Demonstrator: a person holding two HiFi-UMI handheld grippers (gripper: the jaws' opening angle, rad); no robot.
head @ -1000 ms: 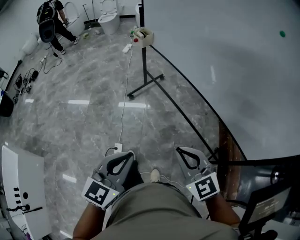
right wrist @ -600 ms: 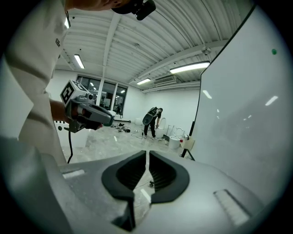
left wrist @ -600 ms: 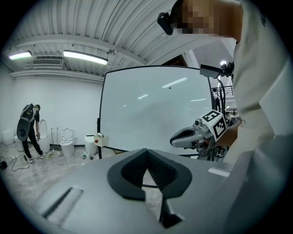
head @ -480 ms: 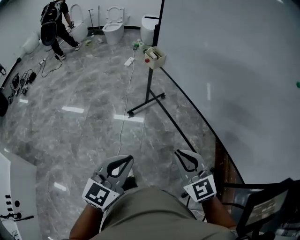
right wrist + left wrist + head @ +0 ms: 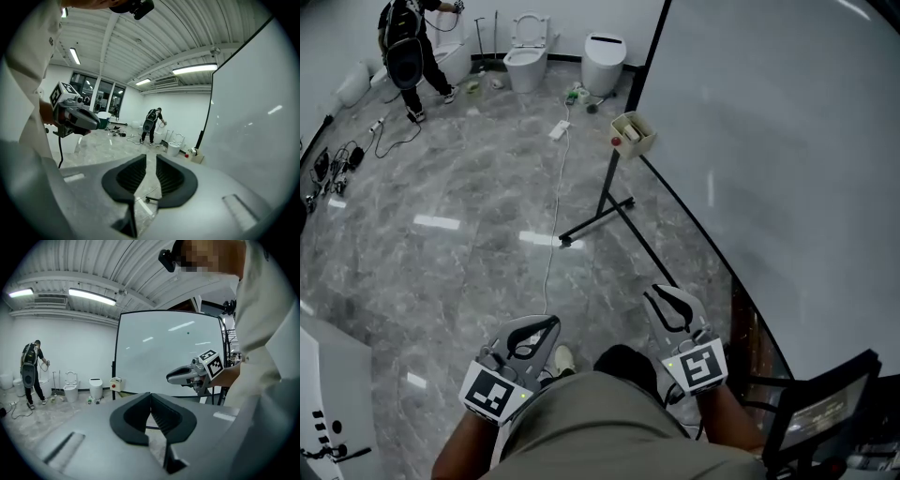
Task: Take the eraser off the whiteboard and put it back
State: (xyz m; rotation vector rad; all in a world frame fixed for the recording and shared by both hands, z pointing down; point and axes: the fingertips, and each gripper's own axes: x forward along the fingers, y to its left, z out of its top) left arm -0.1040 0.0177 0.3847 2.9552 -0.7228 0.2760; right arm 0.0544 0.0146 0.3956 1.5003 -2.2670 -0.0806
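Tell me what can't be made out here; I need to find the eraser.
Eraser: none recognisable; head view's right edge cuts off the whiteboard.
Dark dot on it, left gripper view: too small to identify.
Box contents, head view: too small.

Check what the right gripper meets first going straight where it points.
Right gripper, jaws opening with nothing between them: probably the floor, near the stand foot; depth unclear.

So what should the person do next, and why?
Probably step toward the small box at the whiteboard's far corner: the left gripper is shut and empty, the right gripper's fingers are opening on nothing, and no eraser shows near them.
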